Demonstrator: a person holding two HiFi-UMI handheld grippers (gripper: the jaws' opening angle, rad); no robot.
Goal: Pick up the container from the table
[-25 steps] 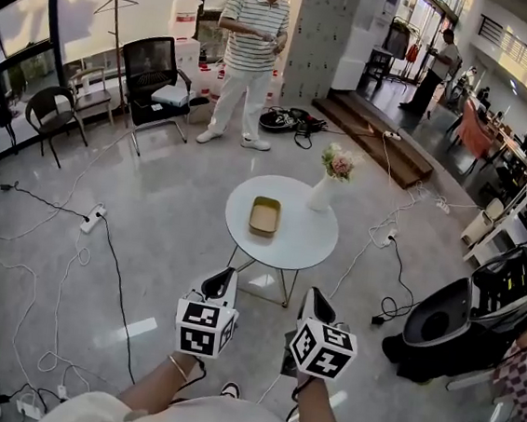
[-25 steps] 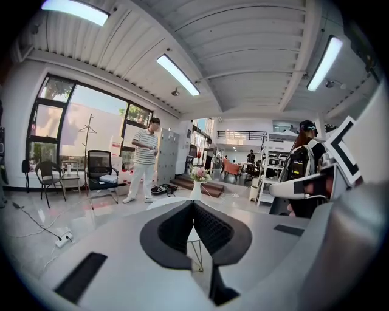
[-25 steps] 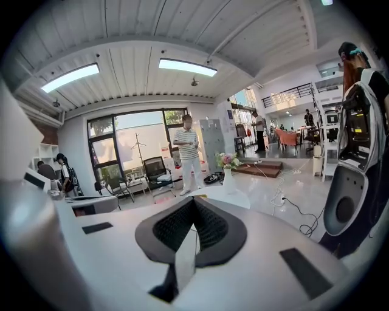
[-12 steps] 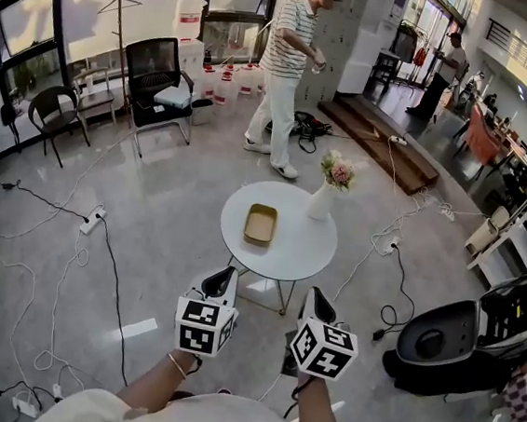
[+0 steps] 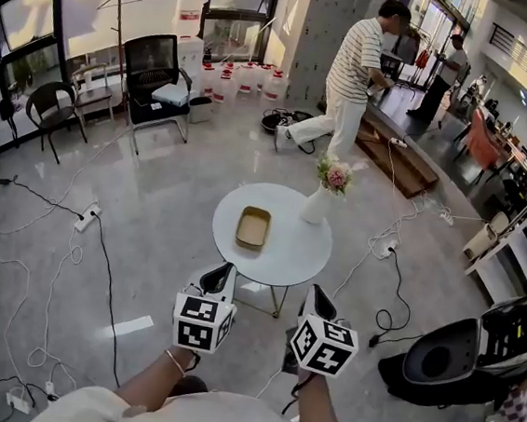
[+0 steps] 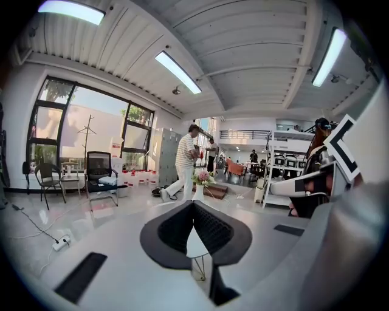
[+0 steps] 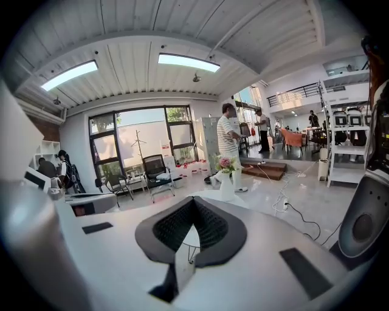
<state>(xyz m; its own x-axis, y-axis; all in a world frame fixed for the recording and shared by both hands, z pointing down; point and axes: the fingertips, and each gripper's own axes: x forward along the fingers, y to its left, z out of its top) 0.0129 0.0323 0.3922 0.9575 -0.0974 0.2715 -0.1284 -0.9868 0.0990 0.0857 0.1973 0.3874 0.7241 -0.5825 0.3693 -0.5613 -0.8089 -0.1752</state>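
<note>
The container [image 5: 253, 227] is a shallow tan tray lying on the round white table [image 5: 282, 254], left of a white vase with pink flowers [image 5: 319, 202]. Nothing is inside it that I can see. My left gripper [image 5: 221, 273] and right gripper [image 5: 316, 295] are held side by side over the floor, short of the table's near edge and pointing at it. Both are shut and hold nothing. In the left gripper view the closed left gripper [image 6: 193, 205] covers most of the table, and the vase [image 6: 199, 191] shows above it. In the right gripper view the right gripper [image 7: 193, 204] sits below the vase [image 7: 227, 186].
A person in a striped shirt [image 5: 358, 70] walks behind the table near wooden steps [image 5: 405, 159]. Cables and a power strip [image 5: 86, 219] lie on the floor at left. A black office chair [image 5: 158, 77] stands at the back left, a dark rounded seat [image 5: 435, 362] at right.
Both grippers and the head view have moved closer to the table. The person in the striped shirt has walked from the back middle to the right.
</note>
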